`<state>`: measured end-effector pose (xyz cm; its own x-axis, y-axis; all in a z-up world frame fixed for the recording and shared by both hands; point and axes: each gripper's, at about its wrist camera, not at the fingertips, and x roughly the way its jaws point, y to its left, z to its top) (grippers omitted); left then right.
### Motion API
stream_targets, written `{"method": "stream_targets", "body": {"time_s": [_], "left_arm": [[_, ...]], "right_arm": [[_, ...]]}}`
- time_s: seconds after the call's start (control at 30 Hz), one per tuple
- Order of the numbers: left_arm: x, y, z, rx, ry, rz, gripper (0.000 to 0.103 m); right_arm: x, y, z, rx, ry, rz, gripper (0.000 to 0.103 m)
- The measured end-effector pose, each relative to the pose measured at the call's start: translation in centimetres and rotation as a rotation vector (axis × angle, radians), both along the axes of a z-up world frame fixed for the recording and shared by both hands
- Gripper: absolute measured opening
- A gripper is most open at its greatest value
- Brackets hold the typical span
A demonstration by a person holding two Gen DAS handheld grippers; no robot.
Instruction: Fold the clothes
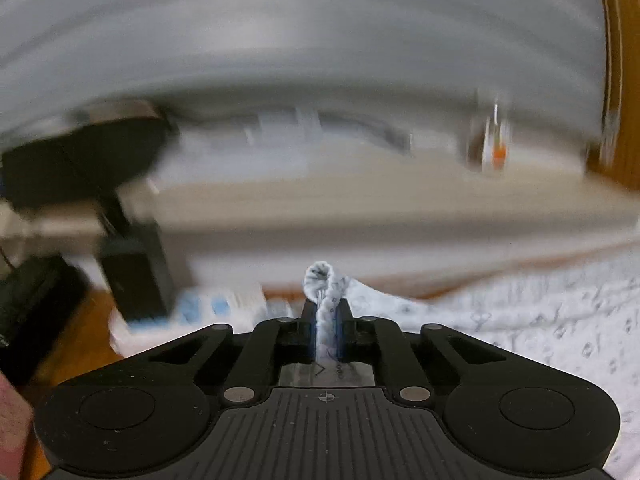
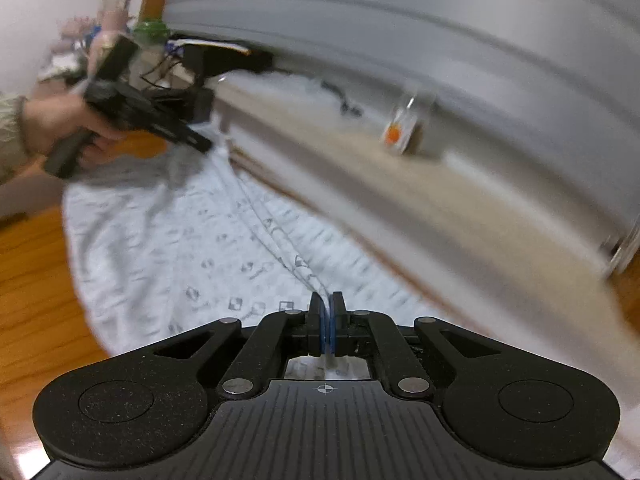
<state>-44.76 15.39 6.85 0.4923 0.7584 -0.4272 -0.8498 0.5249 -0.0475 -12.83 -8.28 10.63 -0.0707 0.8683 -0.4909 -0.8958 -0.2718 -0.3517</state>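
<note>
white garment pinched in both grippers.

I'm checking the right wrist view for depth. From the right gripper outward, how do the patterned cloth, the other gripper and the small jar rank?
1. Patterned cloth: pinched in the right gripper.
2. Small jar: up right, on the pale ledge.
3. Left gripper: far left; too close with the jar to rank firmly.

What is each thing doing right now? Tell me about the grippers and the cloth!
Left gripper: shut on a bunched fold of the cloth.
Right gripper: shut on a thin edge of the cloth.
Cloth: white with small prints, spread over the wooden floor, pinched at two spots.
Hand: wrapped around the left gripper's handle.
</note>
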Motion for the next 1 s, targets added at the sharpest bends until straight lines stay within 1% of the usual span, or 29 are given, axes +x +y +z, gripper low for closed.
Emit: {"method": "stream_targets", "body": {"time_s": [0.1,0.13,0.17,0.23,0.27,0.3,0.33,0.37,0.4,0.47,0.5,0.57,0.6,0.67,0.73,0.83,0.9,1.0], "left_arm": [[-0.9,-0.5,1.5,0.058,-0.058,0.062,0.009],[-1.0,-0.4,1.7,0.061,-0.062,0.074,0.009],[-0.8,-0.1,1.6,0.046,-0.047,0.085,0.010],[-0.2,0.6,1.0,0.011,-0.007,0.118,0.015],[0.2,0.9,0.7,-0.006,0.013,0.135,0.020],[0.5,1.0,0.5,-0.017,0.024,0.142,0.034],[0.7,0.7,0.4,-0.013,0.024,0.136,0.044],[1.0,0.2,0.4,0.000,0.020,0.126,0.064],[1.2,-0.2,0.5,0.013,0.015,0.117,0.071],[1.9,-1.1,0.7,0.026,0.016,0.070,0.074],[2.5,-1.5,0.9,0.033,0.016,0.042,0.077],[3.8,-2.7,1.3,0.068,-0.014,-0.037,0.082],[4.7,-3.1,1.3,0.069,-0.022,-0.077,0.089],[6.8,-3.6,1.1,0.040,-0.023,-0.151,0.096],[9.1,-3.7,0.6,0.014,-0.002,-0.214,0.096],[12.5,-3.6,-0.3,0.004,0.041,-0.292,0.097],[14.3,-3.5,-0.9,0.005,0.044,-0.346,0.097],[15.9,-3.7,-2.0,-0.010,0.078,-0.422,0.097]], "right_arm": [[-0.9,1.9,0.5,0.086,-0.131,-0.011,0.003],[-1.1,3.0,0.0,0.103,-0.173,-0.020,0.003],[-1.4,4.1,-0.6,0.117,-0.215,-0.029,0.003],[-1.8,6.5,-1.8,0.144,-0.298,-0.048,0.004],[-1.7,7.8,-2.6,0.120,-0.288,-0.066,0.008],[-1.5,8.9,-3.5,0.073,-0.271,-0.084,0.011],[-1.3,9.6,-4.1,0.046,-0.247,-0.101,0.011],[-1.1,10.2,-4.7,0.025,-0.221,-0.118,0.015],[-0.7,10.4,-4.9,0.010,-0.182,-0.132,0.019],[0.2,9.8,-4.8,-0.016,-0.088,-0.129,0.043],[0.7,9.4,-4.6,-0.024,-0.045,-0.119,0.045],[1.4,8.2,-4.1,-0.045,0.028,-0.093,0.045],[1.8,7.6,-4.0,-0.067,0.069,-0.077,0.045],[2.6,6.5,-4.0,-0.120,0.160,-0.048,0.045],[3.0,5.9,-4.5,-0.163,0.233,-0.036,0.045],[3.0,5.5,-5.2,-0.192,0.267,-0.041,0.047],[2.9,4.9,-5.7,-0.200,0.265,-0.041,0.050],[3.2,5.0,-6.6,-0.206,0.292,-0.061,0.058]]}}
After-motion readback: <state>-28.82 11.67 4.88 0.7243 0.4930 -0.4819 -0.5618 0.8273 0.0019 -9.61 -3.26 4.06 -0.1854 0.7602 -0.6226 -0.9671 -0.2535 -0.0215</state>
